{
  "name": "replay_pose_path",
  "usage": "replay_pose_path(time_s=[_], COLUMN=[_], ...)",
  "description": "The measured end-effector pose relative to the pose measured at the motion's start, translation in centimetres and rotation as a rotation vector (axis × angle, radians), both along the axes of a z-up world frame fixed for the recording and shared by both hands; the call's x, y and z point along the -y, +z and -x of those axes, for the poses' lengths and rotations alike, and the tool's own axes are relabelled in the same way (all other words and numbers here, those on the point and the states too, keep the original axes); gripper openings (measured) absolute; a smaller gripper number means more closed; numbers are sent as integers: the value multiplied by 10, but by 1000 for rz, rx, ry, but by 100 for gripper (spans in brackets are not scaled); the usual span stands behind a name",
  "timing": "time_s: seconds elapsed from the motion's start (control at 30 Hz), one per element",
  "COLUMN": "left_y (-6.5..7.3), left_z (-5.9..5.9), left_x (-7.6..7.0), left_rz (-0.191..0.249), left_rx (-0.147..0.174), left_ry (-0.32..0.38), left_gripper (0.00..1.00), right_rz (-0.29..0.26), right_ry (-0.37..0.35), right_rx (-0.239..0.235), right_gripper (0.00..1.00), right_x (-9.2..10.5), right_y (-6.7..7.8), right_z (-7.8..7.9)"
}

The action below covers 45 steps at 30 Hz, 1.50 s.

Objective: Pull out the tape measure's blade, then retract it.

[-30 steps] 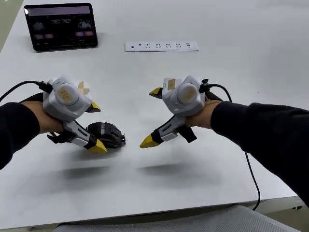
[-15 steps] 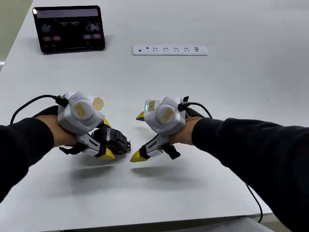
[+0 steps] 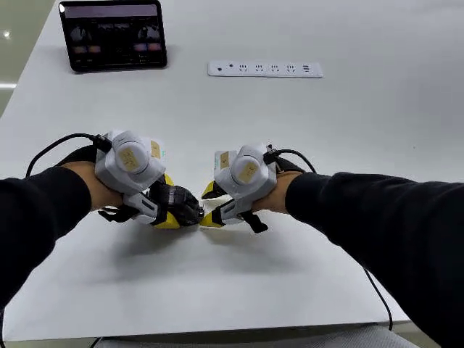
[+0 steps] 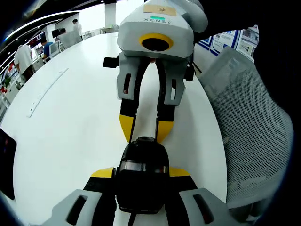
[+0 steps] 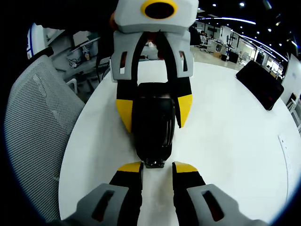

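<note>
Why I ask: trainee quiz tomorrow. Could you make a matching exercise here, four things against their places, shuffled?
1 tape measure
2 tablet
3 power strip
4 right hand-held gripper

A far left of the table
B far middle of the table
C between the jaws of the left hand-held gripper
D tips at the tape measure's front end

Pairs: 1-C, 2-A, 3-B, 4-D.

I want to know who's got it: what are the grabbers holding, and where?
The left gripper holds the black plastic tape measure by the sides of its case. The right gripper, jaws open, flanks its front tip, holding nothing.
</note>
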<state>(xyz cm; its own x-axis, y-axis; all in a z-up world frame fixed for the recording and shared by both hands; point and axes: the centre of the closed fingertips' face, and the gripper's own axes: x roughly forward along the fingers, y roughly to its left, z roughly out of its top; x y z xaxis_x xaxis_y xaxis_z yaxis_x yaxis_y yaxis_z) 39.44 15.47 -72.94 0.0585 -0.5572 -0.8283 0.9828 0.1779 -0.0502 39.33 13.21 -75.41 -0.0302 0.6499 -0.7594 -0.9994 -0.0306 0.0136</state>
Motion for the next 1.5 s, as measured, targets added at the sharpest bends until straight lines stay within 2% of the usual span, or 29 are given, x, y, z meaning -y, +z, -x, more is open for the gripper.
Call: replay_pose_path(time_s=[0.07,0.17,0.23,0.37,0.5,0.57,0.77,1.1,1.5], left_y=[0,-1,-1,0,-1,-1,-2,-2,-3], left_z=[1,1,2,1,2,0,1,1,0], left_x=[0,-1,0,0,1,1,1,0,0], left_rz=[-6,-11,-11,19,27,32,0,5,4], left_rx=[3,9,13,14,32,29,38,31,29], left_ry=[-4,-9,-11,-15,4,24,9,31,43], left_gripper=[36,36,36,36,36,36,36,36,36], right_rz=[1,9,14,2,0,4,17,24,32], right_ry=[8,15,45,64,59,59,59,33,11], right_rx=[-2,2,14,42,41,42,31,24,17], right_gripper=[16,16,14,11,9,9,8,8,8], right_x=[-1,-3,-4,-2,-3,-3,-2,5,22], right_y=[0,-2,-4,-3,-2,-1,-2,-2,-3], right_z=[2,3,7,6,5,5,4,4,0])
